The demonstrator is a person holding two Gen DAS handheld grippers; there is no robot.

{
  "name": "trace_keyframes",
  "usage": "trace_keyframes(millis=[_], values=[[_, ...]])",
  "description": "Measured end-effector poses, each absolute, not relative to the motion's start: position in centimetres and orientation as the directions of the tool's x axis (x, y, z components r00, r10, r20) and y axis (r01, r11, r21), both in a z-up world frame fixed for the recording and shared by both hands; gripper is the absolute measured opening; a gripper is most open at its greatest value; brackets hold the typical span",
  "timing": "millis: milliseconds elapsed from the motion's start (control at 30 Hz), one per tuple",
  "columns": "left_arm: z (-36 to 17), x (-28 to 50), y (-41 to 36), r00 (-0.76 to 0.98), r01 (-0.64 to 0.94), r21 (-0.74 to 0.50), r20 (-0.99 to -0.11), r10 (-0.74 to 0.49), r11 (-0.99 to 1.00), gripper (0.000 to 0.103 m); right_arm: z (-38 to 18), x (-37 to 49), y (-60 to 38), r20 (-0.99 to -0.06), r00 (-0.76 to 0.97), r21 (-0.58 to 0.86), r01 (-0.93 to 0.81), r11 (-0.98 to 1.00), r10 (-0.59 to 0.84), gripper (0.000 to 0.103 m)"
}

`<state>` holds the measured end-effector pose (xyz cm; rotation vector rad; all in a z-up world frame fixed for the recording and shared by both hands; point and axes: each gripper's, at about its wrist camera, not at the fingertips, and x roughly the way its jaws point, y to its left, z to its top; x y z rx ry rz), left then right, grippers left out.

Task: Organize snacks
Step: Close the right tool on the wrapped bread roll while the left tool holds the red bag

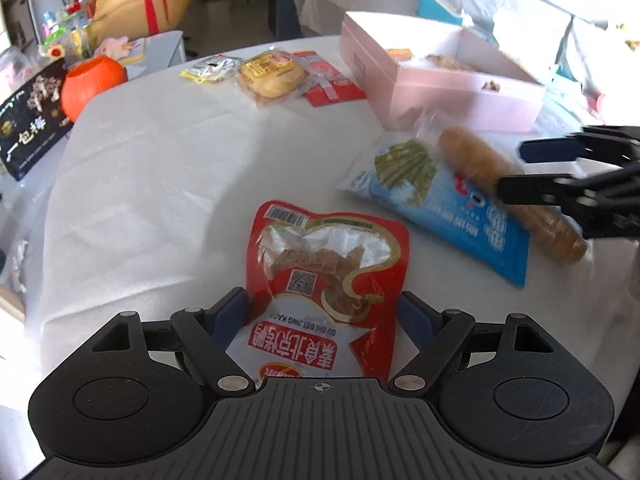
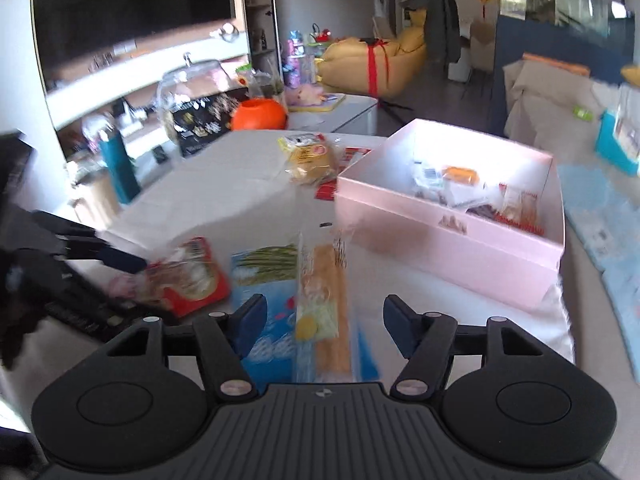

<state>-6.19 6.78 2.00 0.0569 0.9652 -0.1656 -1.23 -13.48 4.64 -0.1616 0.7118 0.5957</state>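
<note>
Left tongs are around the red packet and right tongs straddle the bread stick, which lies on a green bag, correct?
Not quite: the bag under the bread stick is blue, as the right wrist view shows. The left tongs do flank the red packet, and the right tongs straddle the stick.

The red snack pouch (image 1: 324,280) at lower centre of the left wrist view carries upside-down "SU SHI BEI JING KAO", Chinese characters, a barcode and a QR code; other packets' print is unreadable

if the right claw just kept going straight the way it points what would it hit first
Most likely the long bread stick packet, which lies lengthwise between the open fingers of the right claw, on top of the blue snack bag. Beyond it stands the pink box. Depth is uncertain.
</note>
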Motion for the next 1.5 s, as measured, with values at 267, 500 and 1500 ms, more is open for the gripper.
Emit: trace_keyframes(millis=[267,500,1500], values=[[1.8,-6.3,7.4,0.549,0.198,-0.033,-0.824,-0.139,0.98,0.086,3.4,0.2,-13.4,-0.704,0.558,0.093,-0.54,0.836,0.439,0.031],[3.3,-7.0,7.6,0.581,0.182,-0.119,-0.788,-0.204,0.976,0.063,4.9,-1.5,-15.5,-0.681,0.589,0.085,-0.528,0.845,0.436,0.028],[1.6,-6.3,4.9,0.554,0.22,-0.029,-0.819,-0.15,0.975,0.091,1.1,-1.1,-17.7,-0.718,0.525,0.196,-0.477,0.857,0.457,0.094]])
